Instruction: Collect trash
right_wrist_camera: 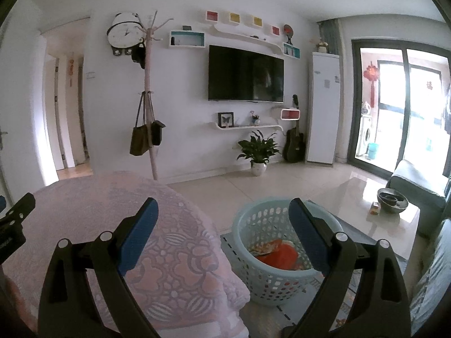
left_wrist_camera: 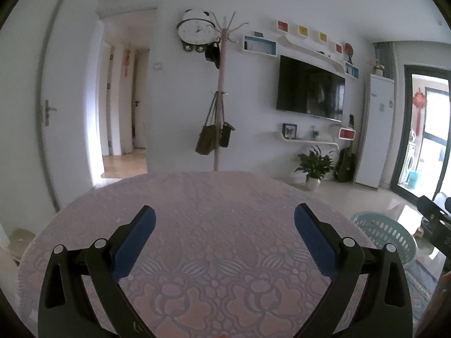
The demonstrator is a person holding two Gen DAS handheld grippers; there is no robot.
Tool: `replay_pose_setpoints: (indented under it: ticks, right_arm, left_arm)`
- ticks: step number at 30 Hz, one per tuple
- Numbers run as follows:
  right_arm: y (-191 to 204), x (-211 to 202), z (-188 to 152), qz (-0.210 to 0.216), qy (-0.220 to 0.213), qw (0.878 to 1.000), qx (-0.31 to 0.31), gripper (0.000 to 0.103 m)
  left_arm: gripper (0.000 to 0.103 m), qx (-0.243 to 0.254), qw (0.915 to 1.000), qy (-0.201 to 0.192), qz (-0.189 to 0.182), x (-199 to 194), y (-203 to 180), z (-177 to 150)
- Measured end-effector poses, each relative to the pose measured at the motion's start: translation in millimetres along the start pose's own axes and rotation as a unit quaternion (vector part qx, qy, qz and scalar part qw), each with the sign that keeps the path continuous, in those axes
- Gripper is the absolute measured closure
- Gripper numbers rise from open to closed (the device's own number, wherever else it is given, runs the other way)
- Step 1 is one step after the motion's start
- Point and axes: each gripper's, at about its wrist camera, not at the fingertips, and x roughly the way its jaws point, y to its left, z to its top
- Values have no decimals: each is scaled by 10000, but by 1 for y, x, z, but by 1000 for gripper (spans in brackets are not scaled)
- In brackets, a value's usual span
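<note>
A pale blue perforated basket [right_wrist_camera: 270, 278] stands on the floor to the right of a round table with a pink lace cloth [right_wrist_camera: 157, 253]. Inside it lie red and orange wrappers [right_wrist_camera: 277, 255]. My right gripper [right_wrist_camera: 224, 214] is open and empty, held above the table's right edge and the basket. My left gripper [left_wrist_camera: 225, 219] is open and empty over the pink cloth [left_wrist_camera: 214, 197], which shows nothing lying on it. The basket's rim [left_wrist_camera: 383, 231] shows at the right of the left wrist view. The right gripper's body [left_wrist_camera: 434, 219] shows at that view's right edge.
A glass coffee table [right_wrist_camera: 366, 197] at right holds a metal bowl [right_wrist_camera: 392, 198] and a small box [right_wrist_camera: 375, 208]. A grey sofa [right_wrist_camera: 417, 180] is beyond it. A coat rack with bags [right_wrist_camera: 148, 129], a potted plant [right_wrist_camera: 258, 152] and a wall TV [right_wrist_camera: 245, 76] stand ahead.
</note>
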Motion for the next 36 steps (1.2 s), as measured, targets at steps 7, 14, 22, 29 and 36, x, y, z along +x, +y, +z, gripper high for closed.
replay_pose_setpoints:
  ticks: [7,14,22,29,36]
  right_arm:
    - [0,0,0,5,0,10000,0,14]
    - [1,1,-2,12,19,10000,-19,14]
    - [1,1,-2,23,25,10000,-5,14]
    - [2,2,-5,27,35,10000,-17,14]
    - [-1,2,-8,52,77,10000,14,14]
  left_arm:
    - [8,-30,10000,39,-28,0,0,0]
    - [8,-25,10000,37,-25,-2,-2,1]
    - [8,11,9999,81,-68,-2,-7,1]
    - [8,47,9999,68,-103,-2,-8,1]
    - [7,59,9999,74,-99,-3,-10,0]
